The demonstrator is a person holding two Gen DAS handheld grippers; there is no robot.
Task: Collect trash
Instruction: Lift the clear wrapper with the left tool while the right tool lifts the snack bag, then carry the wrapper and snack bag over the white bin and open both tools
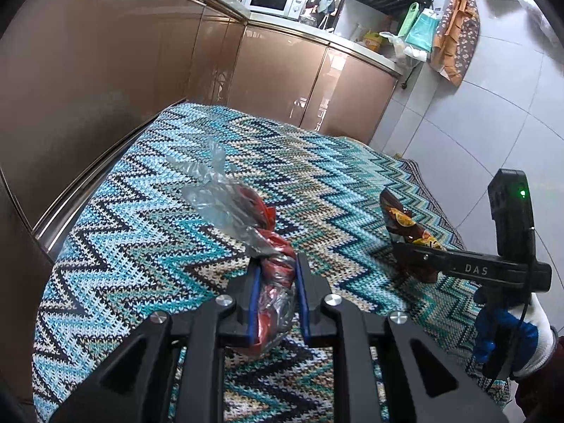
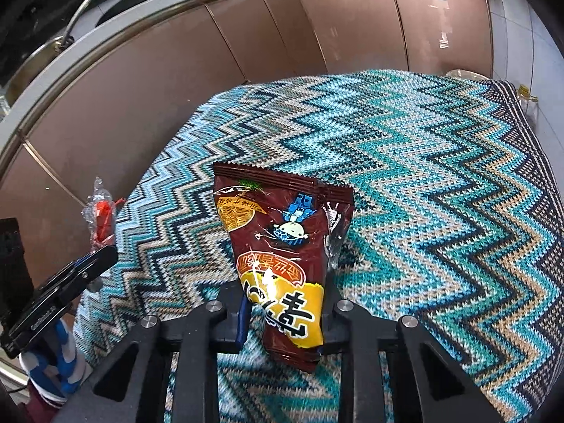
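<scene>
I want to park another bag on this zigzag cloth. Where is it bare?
Bare: the cloth to the right of the brown snack packet, out to its dark border, and the strip towards the cabinets. Crowded: the near-left part, where the left gripper clamps the clear-and-red wrapper beside the right gripper.

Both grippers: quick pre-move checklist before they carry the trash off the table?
1. Left gripper shut on the clear-and-red plastic wrapper: ok, the blue pads squeeze its lower end.
2. Right gripper shut on the brown snack bag: ok, the fingers pinch its bottom.
3. Wrapper off the zigzag knit tablecloth: cannot tell, the far end may touch it.
4. Snack bag off the cloth: cannot tell from either view.
5. Grippers apart from each other: ok, open cloth shows between them.
6. Trash bin or bag to drop into: cannot tell, none shows in either view.
</scene>
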